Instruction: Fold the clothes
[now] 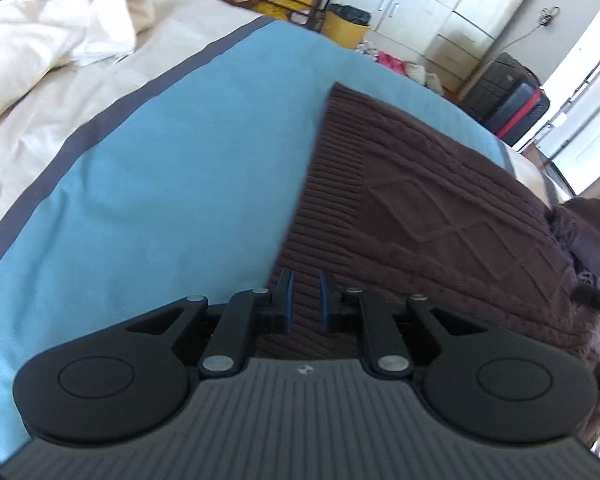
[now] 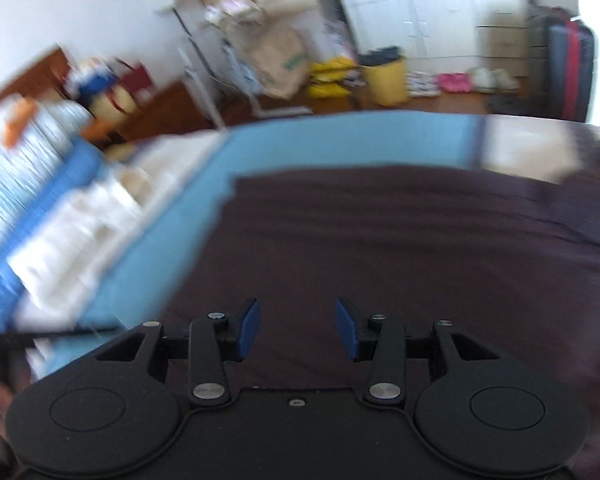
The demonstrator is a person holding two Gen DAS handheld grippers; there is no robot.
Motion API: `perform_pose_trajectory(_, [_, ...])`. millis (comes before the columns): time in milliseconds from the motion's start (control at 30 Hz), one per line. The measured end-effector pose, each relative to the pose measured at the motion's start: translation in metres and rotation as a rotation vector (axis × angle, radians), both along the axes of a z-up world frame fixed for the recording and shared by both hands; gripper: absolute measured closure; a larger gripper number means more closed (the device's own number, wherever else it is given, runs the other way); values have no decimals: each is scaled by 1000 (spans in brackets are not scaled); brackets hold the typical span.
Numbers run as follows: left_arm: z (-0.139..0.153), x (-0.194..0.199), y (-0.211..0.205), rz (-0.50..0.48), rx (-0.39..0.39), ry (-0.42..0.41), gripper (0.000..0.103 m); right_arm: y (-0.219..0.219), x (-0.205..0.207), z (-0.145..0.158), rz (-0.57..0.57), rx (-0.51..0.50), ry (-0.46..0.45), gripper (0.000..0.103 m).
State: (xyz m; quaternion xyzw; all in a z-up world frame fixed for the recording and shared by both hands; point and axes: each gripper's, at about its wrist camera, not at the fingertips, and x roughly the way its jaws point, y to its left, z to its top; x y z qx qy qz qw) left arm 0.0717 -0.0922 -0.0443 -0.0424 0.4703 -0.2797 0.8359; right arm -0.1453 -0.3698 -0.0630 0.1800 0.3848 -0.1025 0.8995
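Bedroom clutter behind; on the blue bedspread (image 1: 172, 184) lies the brown knit sweater (image 1: 440, 220), seemingly partly folded, more folds left; left gripper (image 1: 306, 296) jaws narrowly parted, right gripper (image 2: 298, 330) jaws released, both empty.

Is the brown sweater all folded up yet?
Not yet. The brown sweater lies on the blue sheet with one straight edge, maybe a first fold. The left gripper and right gripper hang over it, holding nothing. More folding probably remains.
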Motion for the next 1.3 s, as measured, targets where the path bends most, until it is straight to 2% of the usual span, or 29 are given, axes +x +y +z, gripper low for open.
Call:
perform_pose_trajectory(100, [11,-12,-11,-68,-63,-46,75,-22,-53,3,-97,-121,47,49])
perform_pose_trajectory(133, [15,-17,-15,-95,-90,-63,70,-30,-71,4,-141,-140,38,48])
perform_pose_trajectory(267, [19,-35,-40,-191,-171,-81,64,-72,-110,16,-347,-154,-44,48])
perform_pose_trajectory(367, [11,-48,-67,-256,-180,-57,64,-99,-117,23,-417,-123,-110,44])
perform_pose_trajectory(433, [3,-55,-91,-299,-143,-53,64,-111,-115,23,-448,-102,-129,43])
perform_pose_trajectory(600, [13,-84,-150,-432,-121,-81,64,-136,-107,13,-496,-68,-111,43])
perform_pose_trajectory(733, [23,-102,-201,-503,-100,-85,63,-157,-113,-3,-541,7,-76,33])
perform_pose_trajectory(900, [10,-113,-248,-516,-139,14,63,-184,-115,-40,-551,161,-21,34])
perform_pose_trajectory(1000, [-1,-122,-270,-500,-61,41,63,-197,-128,-51,-621,259,-82,34])
perform_pose_trajectory(1067, [-8,-125,-280,-488,-7,53,63,-204,-132,-53,-672,286,-118,33])
perform_pose_trajectory(1167, [-16,-126,-282,-447,-7,77,63,-211,-123,-59,-679,257,-116,33])
perform_pose_trajectory(1300, [-17,-128,-272,-411,-31,96,62,-218,-106,-70,-688,154,-105,34])
